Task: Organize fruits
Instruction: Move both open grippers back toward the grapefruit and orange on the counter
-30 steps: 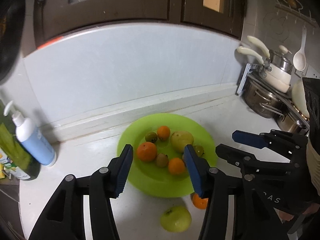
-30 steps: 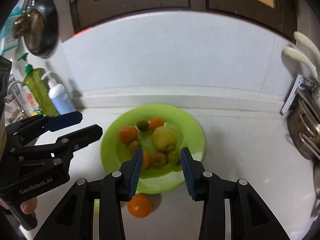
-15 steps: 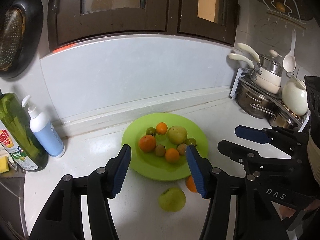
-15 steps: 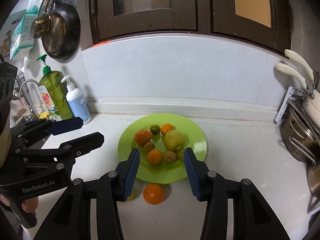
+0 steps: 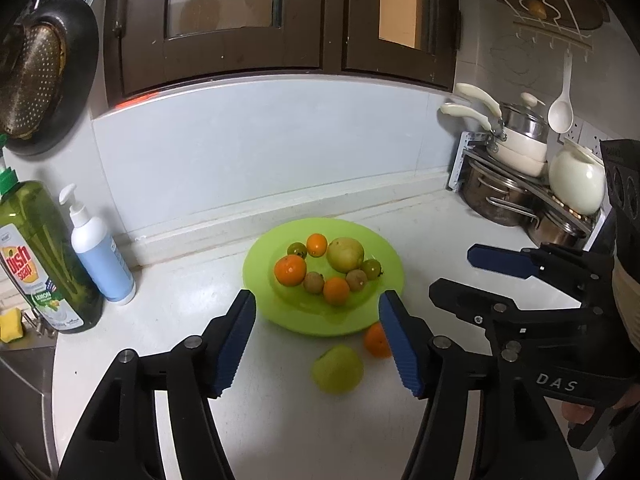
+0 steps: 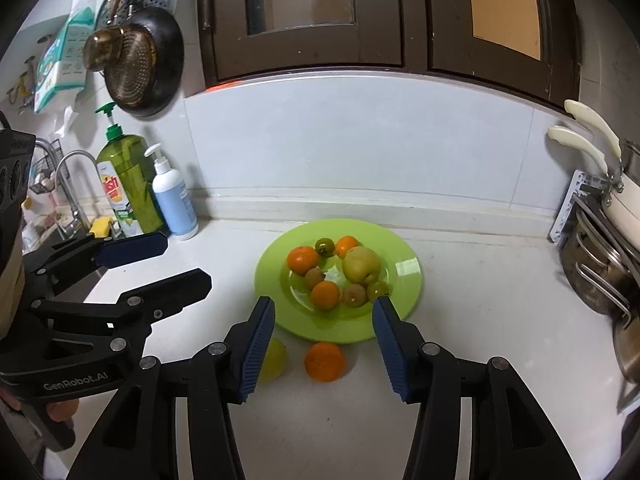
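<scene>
Hovering both claws above the white desk with two fruits not yet sorted: judging the step as lining up for a pick, most of the job apparently done, seven pieces already sitting on the green plate. Opening the left claw at this moment, blue ribbed pads standing apart with nothing pressed between them, framing the pale green apple and, just beside it, the loose orange lying close to the plate's near rim. Opening the right claw likewise, empty, looking down on that same orange between its pads, the apple partly hiding behind its left finger. Calling next, by judgement, for lowering one claw around a single round fruit and closing gently. Expecting smooth, waxy skin on the apple and dimpled peel on the orange, both prone to rolling on the glossy, hard desk. Noting the plate as shallow, shiny plastic with a broad flat rim, holding oranges, a larger yellow-green fruit and small brownish and greenish ones in a loose cluster.
</scene>
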